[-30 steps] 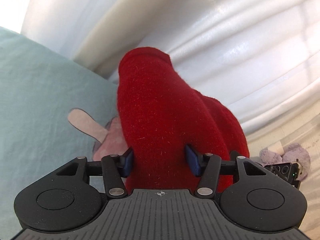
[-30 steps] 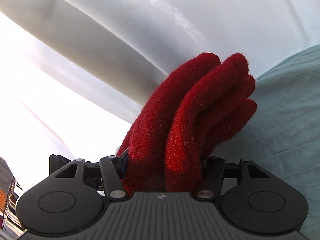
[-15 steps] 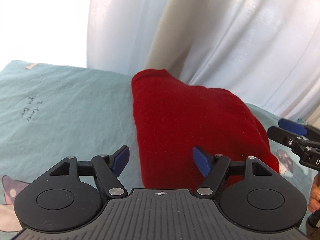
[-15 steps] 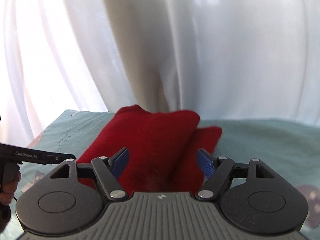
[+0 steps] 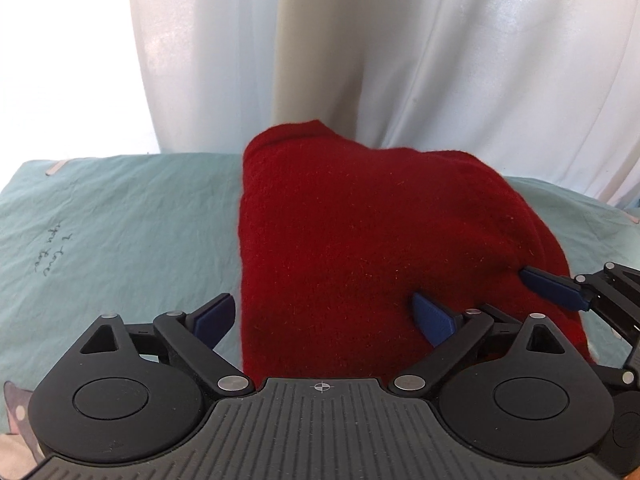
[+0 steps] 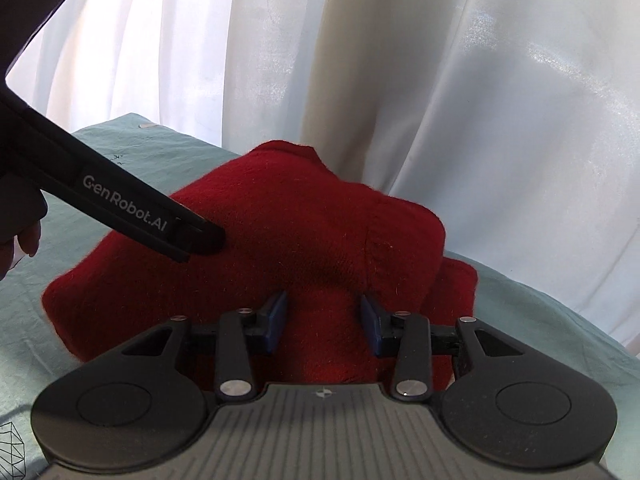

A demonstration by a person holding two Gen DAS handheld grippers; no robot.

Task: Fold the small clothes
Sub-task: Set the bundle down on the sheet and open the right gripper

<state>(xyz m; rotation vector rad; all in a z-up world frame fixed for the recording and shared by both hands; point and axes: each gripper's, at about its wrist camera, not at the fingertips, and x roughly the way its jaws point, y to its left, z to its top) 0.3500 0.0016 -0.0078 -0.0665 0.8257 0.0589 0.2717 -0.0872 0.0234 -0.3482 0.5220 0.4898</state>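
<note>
Red fuzzy knitted glove (image 5: 360, 240) lies folded on your pale green sheet (image 5: 120, 208). Your left claw (image 5: 324, 316) has just spread wide, pads clear of it. Your right claw (image 6: 323, 320), just closing, pinches the glove's near edge.

We look from both wrists, close above the red knit garment (image 5: 360, 240), angled down and facing the white curtain (image 5: 440, 60) behind it. Our left view sits at its left side, our right view (image 6: 320, 240) at its right; both share garment, green sheet (image 5: 120, 220) and curtain.
</note>
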